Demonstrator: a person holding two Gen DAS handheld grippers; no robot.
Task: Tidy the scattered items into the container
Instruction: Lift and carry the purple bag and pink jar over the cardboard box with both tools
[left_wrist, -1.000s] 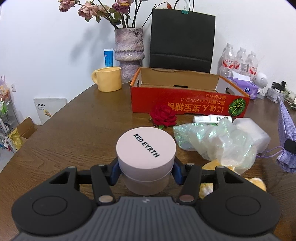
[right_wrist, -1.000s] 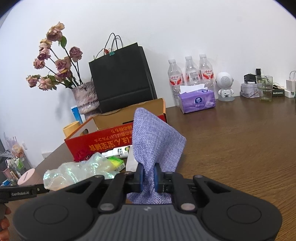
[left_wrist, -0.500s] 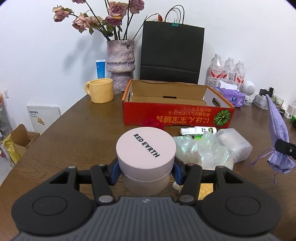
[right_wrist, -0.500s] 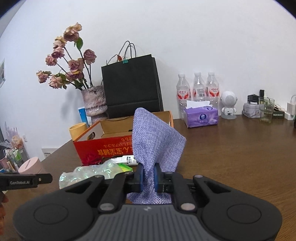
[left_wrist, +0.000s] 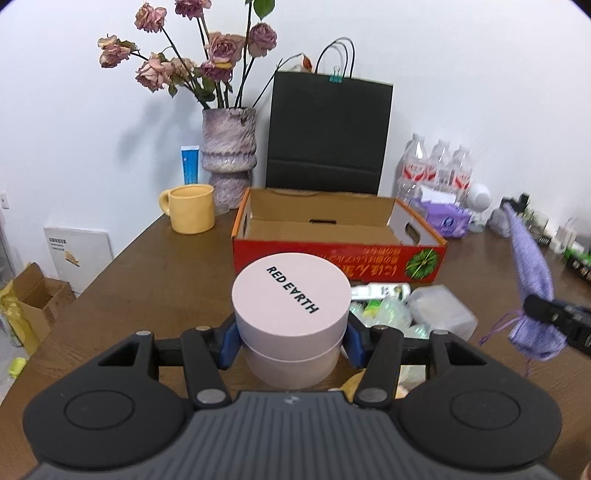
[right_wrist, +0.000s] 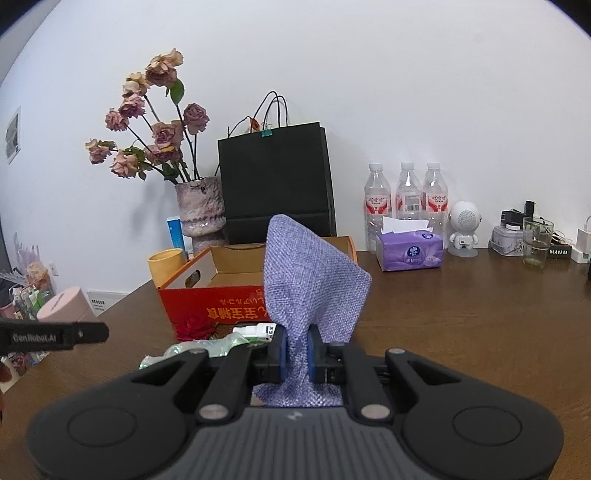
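Black left gripper (left_wrist: 291, 334), right gripper (right_wrist: 295, 354) showing blue pads (left_wrist: 227, 341), silver screws, round discs, ribbed grey housings.

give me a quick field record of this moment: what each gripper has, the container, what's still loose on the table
left gripper: shut on the pink round box, held above the table
right gripper: shut on the purple fabric pouch, held upright
container: red cardboard box, open, nothing visible inside
still loose: red rose, white tube, crinkled plastic bag, frosted plastic tub
surface: wooden table
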